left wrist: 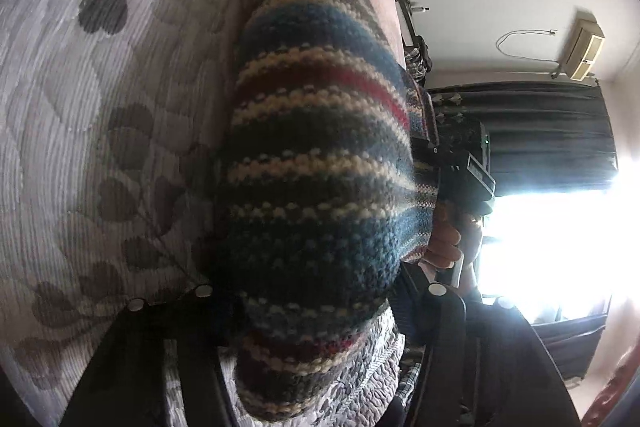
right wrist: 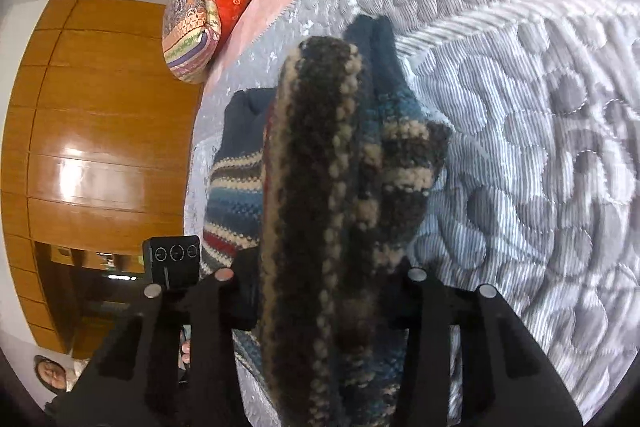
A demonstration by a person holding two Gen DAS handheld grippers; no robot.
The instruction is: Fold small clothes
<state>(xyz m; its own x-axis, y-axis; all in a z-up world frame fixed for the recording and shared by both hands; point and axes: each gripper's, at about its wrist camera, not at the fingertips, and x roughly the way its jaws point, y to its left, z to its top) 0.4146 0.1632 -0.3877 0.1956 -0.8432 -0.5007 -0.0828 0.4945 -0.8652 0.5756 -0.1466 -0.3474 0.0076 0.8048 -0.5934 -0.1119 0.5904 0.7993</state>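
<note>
Over the quilted bedspread [right wrist: 520, 107], both jaws clamp the striped knit sweater [left wrist: 320, 163]; no legible writing.

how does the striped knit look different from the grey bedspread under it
The striped knit is coarse wool in bands of navy, cream, red and teal; the grey bedspread is finely ribbed with stitched quilting and, in the left wrist view, dark leaf prints. The knit is bunched and lifted between the fingers of the right gripper; the bedspread lies flat. Both are soft textiles.
</note>
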